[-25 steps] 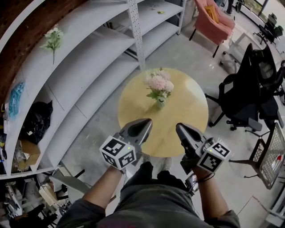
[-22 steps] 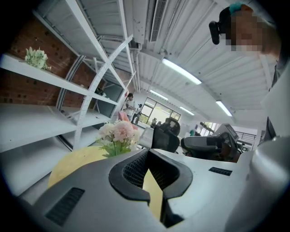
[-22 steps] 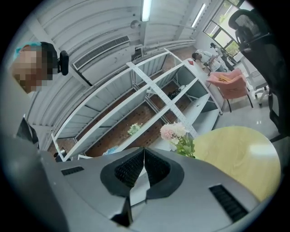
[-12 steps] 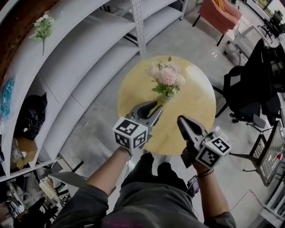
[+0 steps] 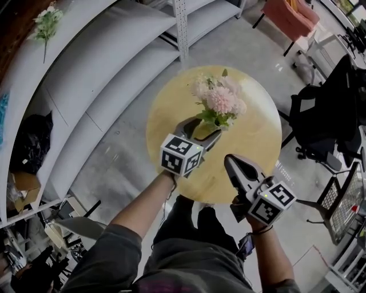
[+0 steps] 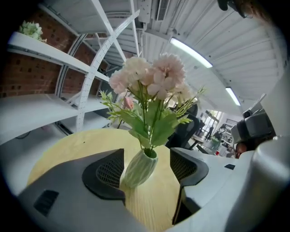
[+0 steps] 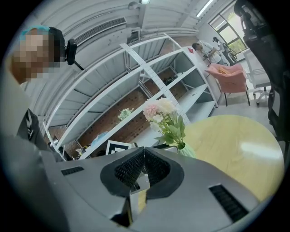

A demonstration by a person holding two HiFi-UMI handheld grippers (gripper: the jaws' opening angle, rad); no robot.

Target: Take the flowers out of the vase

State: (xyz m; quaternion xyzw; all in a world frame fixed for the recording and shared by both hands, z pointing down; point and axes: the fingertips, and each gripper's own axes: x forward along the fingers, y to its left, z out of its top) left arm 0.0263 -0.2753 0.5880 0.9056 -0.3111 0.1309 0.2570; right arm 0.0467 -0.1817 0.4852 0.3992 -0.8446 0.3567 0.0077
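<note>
Left tool (image 5: 201, 130), earlier clenched and farther back, jaws now opening astride the vase (image 6: 139, 168); right tool (image 5: 230, 163) clenched, empty.

Left gripper (image 5: 201, 130) at frame centre, forearm stretched up from bottom left, jaws opening, vase (image 6: 139, 167) between them, not clamped. Right gripper (image 5: 230, 163) lower right of centre, jaws together, empty.

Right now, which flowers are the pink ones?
The bunch in the green vase on the yellow table; the sprig on the white shelf looks white and green.
</note>
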